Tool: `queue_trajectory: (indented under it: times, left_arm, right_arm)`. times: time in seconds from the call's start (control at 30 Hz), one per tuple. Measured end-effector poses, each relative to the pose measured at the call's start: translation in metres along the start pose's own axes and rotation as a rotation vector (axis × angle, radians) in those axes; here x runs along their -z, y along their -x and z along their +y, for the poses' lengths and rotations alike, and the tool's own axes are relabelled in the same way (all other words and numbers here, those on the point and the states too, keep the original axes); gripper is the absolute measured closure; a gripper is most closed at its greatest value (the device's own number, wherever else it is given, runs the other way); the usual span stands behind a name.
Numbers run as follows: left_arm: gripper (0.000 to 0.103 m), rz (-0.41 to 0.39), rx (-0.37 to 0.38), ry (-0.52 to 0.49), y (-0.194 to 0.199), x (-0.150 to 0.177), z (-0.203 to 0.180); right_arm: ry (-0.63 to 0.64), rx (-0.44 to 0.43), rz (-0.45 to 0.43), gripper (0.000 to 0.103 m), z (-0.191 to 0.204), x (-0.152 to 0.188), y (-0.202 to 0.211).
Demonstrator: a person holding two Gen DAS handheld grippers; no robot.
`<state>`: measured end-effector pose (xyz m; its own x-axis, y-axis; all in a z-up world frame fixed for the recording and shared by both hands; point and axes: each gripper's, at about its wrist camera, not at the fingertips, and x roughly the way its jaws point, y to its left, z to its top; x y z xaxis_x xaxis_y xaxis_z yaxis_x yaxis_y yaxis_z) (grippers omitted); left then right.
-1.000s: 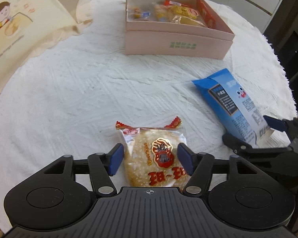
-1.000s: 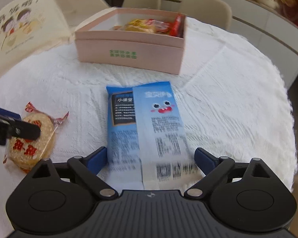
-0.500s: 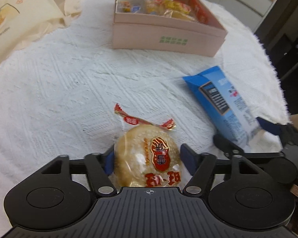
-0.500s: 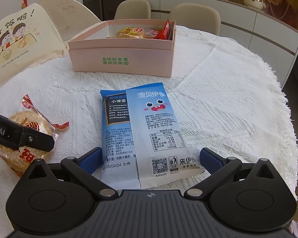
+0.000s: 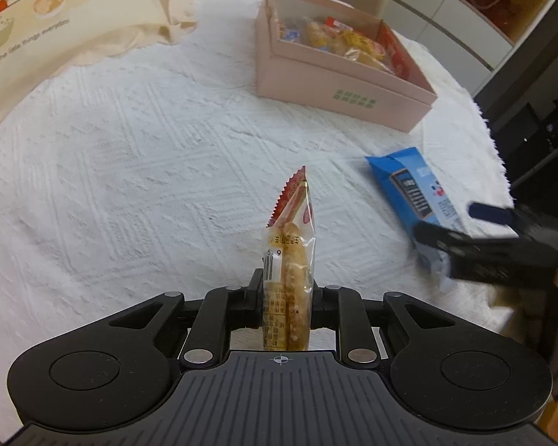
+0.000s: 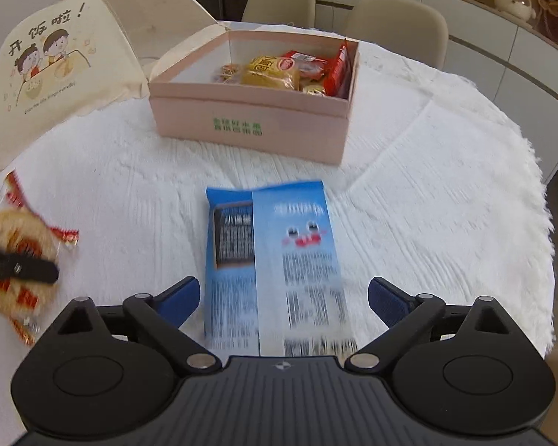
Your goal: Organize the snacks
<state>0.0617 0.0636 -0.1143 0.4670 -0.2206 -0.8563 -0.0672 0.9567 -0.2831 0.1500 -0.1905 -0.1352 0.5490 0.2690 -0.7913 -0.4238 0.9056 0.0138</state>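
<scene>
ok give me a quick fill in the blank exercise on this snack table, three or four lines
1. The left gripper is shut on the wrapped ____.
2. The blue snack packet lies between the jaws of the ____ gripper, which are open.
3. The snacks already sorted sit in the ____ box.
4. The table is covered by a ____ tablecloth.

Missing words: rice cracker; right; pink; white

blue snack packet (image 6: pixel 279 256) lies between the right gripper's (image 6: pixel 282 297) wide-apart fingers (image 6: pixel 178 299), pink box (image 6: pixel 256 126) beyond.
</scene>
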Motion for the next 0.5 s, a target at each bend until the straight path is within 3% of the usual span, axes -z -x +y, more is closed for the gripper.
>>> queue_trajectory:
  times: [0.13,0.2,0.23,0.5]
  left_arm:
    - [0.080,0.007,0.013,0.000,0.003,0.002,-0.002]
    - [0.080,0.007,0.017,0.004,0.005,0.004,-0.002]
    - [0.080,0.007,0.021,0.010,0.006,0.004,-0.001]
    - [0.081,0.030,0.068,0.022,0.009,0.006,-0.002]
  right_arm:
    - [0.006,0.003,0.070,0.005,0.003,-0.009,-0.027]
    - [-0.005,-0.010,0.072,0.012,0.003,-0.011,-0.024]
    - [0.000,-0.027,0.073,0.018,0.003,-0.011,-0.021]
    - [0.055,-0.043,0.010,0.023,0.006,-0.007,0.028]
